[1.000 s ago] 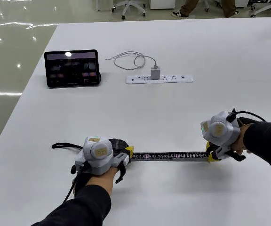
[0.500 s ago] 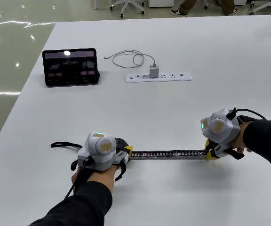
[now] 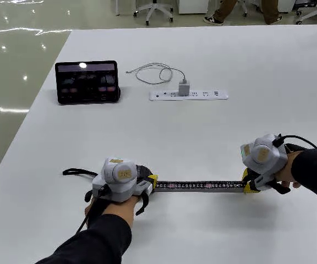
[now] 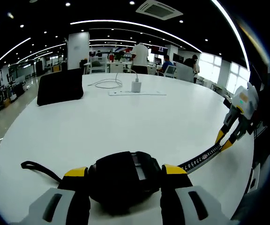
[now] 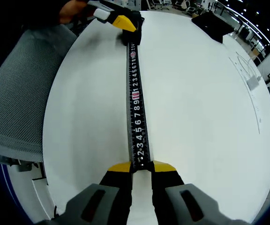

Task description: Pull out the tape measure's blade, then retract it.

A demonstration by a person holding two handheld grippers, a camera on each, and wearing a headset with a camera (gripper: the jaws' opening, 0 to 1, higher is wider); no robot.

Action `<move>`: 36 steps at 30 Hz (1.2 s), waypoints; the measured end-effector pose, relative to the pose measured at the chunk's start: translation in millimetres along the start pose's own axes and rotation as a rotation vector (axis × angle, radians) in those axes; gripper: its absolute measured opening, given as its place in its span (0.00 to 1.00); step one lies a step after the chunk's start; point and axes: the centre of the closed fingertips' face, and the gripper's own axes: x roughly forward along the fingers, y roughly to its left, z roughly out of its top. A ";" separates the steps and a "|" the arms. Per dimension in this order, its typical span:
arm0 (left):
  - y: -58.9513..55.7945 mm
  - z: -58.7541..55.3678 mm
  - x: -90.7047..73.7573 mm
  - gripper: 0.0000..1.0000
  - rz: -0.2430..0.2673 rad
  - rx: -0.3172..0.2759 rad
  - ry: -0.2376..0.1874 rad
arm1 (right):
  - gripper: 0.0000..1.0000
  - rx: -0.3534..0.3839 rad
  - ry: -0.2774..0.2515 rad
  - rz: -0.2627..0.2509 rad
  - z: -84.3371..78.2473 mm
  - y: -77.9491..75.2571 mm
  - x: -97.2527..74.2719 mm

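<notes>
- Clamping black tape measure case (image 4: pixel 125 180) with left tongs (image 4: pixel 125 172), yellow tips pressed against both sides of it.
- Case down on white counter (image 3: pixel 202 137), near front edge, lower left in head view; tongs held by a hand in a dark sleeve.
- Black wrist strap (image 3: pixel 75 171) trailing left from case, flat on counter.
- Blade (image 3: pixel 200 185) pulled out, running straight from case across to right tongs (image 3: pixel 250 186), low over counter; touching counter or not, cannot tell.
- Pinching blade end with right tongs, yellow tips closed on it from both sides in right gripper view.
- Black blade, white numerals counting up from the pinched end toward case, red mark at 10.
- Further back on counter, well apart from tape: dark tablet (image 3: pixel 87 81) propped upright at left, white power strip (image 3: pixel 189 95) to its right, white charger (image 3: pixel 184 87) plugged into it, white cable (image 3: pixel 154 71) looped just behind.
- Beyond far edge of counter: chair bases (image 3: pixel 150 8) and a person's legs (image 3: pixel 224 8); shiny floor (image 3: pixel 15 60) at left.
- Grey mesh chair (image 5: pixel 18 93) beside counter in right gripper view.
</notes>
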 end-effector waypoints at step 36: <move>-0.4 -0.8 0.1 0.56 -0.011 -0.017 0.020 | 0.11 -0.010 -0.024 -0.010 32.1 2.6 10.0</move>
